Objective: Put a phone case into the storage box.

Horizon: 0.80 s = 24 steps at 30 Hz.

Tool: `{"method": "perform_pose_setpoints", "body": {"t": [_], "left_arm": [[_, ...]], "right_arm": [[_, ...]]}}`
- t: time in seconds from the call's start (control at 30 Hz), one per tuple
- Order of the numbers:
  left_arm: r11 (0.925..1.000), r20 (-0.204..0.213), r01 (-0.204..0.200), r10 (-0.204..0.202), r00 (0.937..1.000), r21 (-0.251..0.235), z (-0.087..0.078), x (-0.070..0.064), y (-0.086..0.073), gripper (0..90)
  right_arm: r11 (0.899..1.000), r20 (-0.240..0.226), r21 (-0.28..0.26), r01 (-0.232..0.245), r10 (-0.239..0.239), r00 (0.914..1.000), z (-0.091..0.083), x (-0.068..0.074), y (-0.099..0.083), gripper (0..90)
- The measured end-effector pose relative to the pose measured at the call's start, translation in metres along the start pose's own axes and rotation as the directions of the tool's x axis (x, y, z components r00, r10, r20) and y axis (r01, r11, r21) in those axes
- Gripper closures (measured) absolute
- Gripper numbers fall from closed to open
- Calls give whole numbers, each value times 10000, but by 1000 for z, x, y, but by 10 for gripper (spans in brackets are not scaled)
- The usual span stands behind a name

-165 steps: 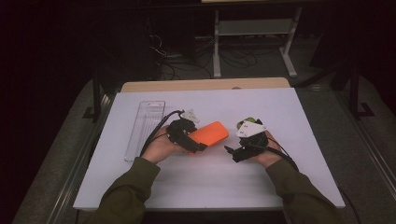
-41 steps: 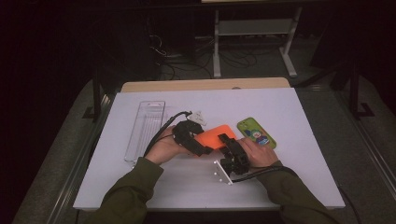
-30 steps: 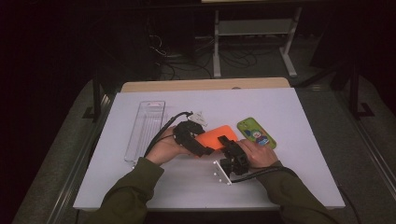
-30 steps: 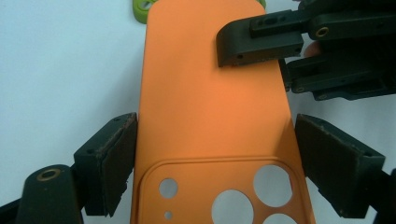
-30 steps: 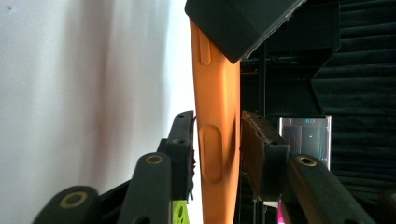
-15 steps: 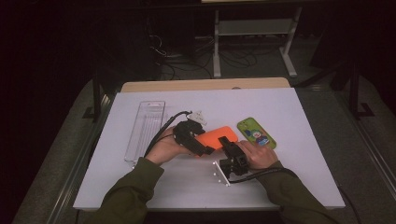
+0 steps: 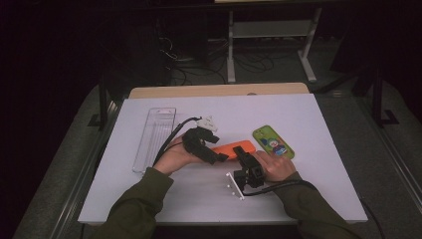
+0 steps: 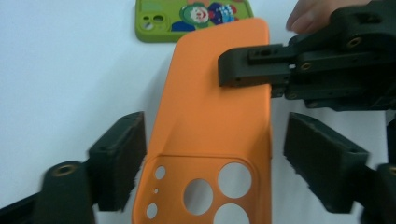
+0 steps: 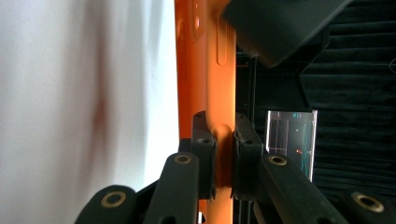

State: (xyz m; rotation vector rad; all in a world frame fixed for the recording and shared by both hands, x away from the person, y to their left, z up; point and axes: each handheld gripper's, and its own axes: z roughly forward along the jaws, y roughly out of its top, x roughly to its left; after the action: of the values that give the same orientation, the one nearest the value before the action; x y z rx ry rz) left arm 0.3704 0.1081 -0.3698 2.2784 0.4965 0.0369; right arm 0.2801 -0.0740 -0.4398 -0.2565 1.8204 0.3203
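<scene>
Since a second ago your right gripper (image 9: pixel 219 154) stays clamped on the edge of the orange phone case (image 8: pixel 215 126), while your left gripper (image 8: pixel 224 154) now stands open astride its camera end, jaws apart either side — handover looks ready.

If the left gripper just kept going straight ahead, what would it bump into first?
Probably the right gripper, clamped on the edge of the orange phone case lying between the left gripper's open jaws. Beyond lies the green phone case; depth is uncertain.
</scene>
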Motion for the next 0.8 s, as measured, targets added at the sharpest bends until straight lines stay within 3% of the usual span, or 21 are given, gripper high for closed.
{"method": "perform_pose_setpoints", "body": {"t": [0.37, 0.57, 0.8], "left_arm": [[9991, 150, 288, -284, 9995, -298, -8, 5, -2, 14], [9993, 153, 264, -260, 9995, -277, -13, 7, -3, 0], [9985, 15, 394, -394, 9992, -391, -18, 11, -5, 0]], "right_arm": [[10000, -43, 44, -65, 65, 10000, 1, -2, -2, 814], [9998, 40, 89, -163, 163, 9999, 2, -5, -5, 814], [9955, -253, 251, -912, 918, 9955, 3, -8, -10, 813]]}}
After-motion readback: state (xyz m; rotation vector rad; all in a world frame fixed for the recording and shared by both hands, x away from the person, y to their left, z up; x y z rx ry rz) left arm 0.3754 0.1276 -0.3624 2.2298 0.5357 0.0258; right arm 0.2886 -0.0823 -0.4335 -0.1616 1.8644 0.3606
